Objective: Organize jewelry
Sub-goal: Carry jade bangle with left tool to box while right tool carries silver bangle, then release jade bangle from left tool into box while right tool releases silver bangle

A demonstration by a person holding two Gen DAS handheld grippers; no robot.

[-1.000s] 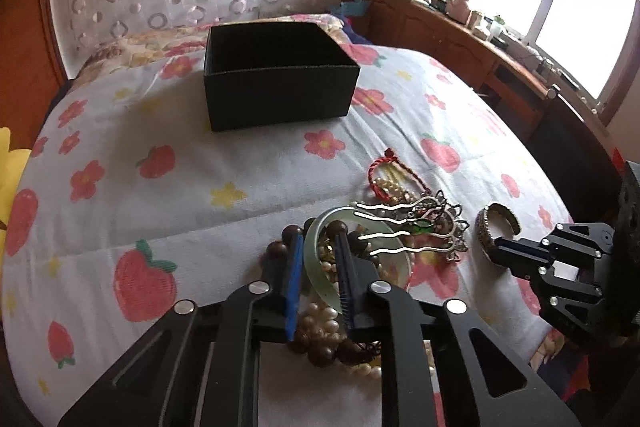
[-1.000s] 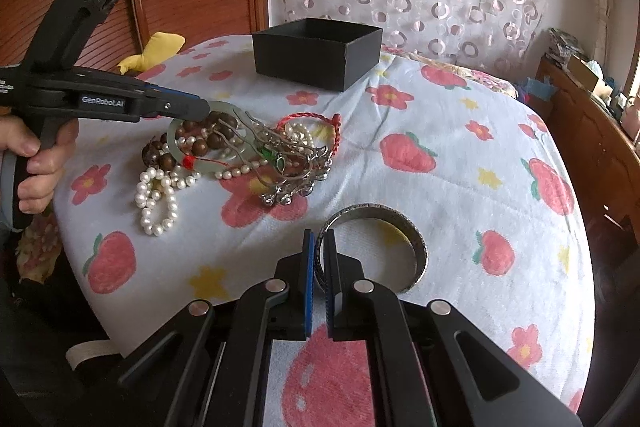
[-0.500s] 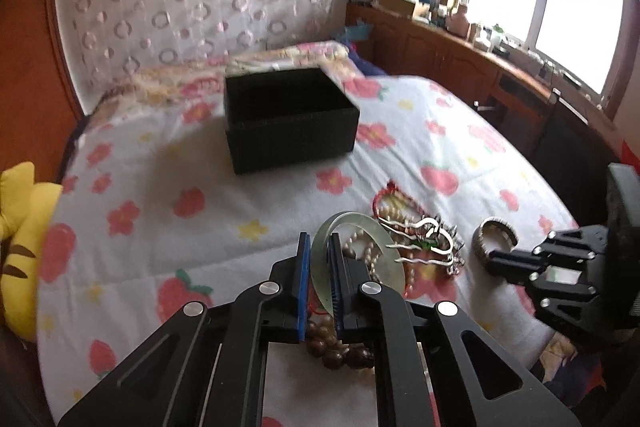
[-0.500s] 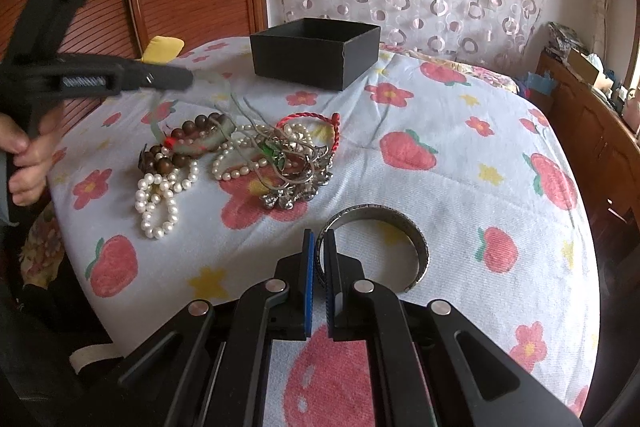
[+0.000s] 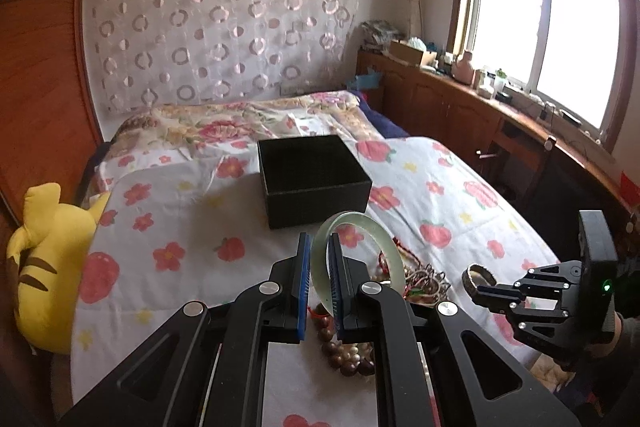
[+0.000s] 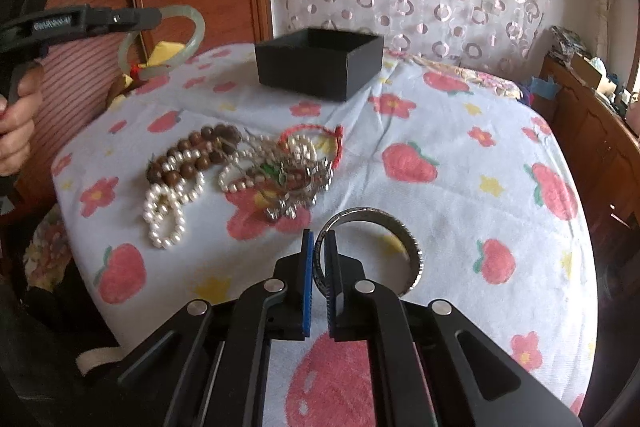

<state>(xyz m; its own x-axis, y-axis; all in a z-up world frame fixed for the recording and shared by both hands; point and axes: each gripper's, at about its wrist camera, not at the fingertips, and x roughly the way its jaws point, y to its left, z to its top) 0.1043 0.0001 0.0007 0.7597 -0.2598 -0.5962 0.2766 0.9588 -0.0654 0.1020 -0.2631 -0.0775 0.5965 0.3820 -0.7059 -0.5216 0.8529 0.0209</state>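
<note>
Left hand-held gripper [image 5: 318, 269] clamps jade bangle [image 5: 360, 247]; right hand-held gripper [image 6: 319, 267] clamps silver cuff [image 6: 404, 243]

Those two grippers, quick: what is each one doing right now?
Left gripper: shut on the green bangle.
Right gripper: shut on the silver bangle.

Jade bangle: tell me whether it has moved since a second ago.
Yes. The jade bangle, clamped in the left gripper, has risen off the jewelry pile and now hangs in the air above the bedspread, nearer the black box.
</note>
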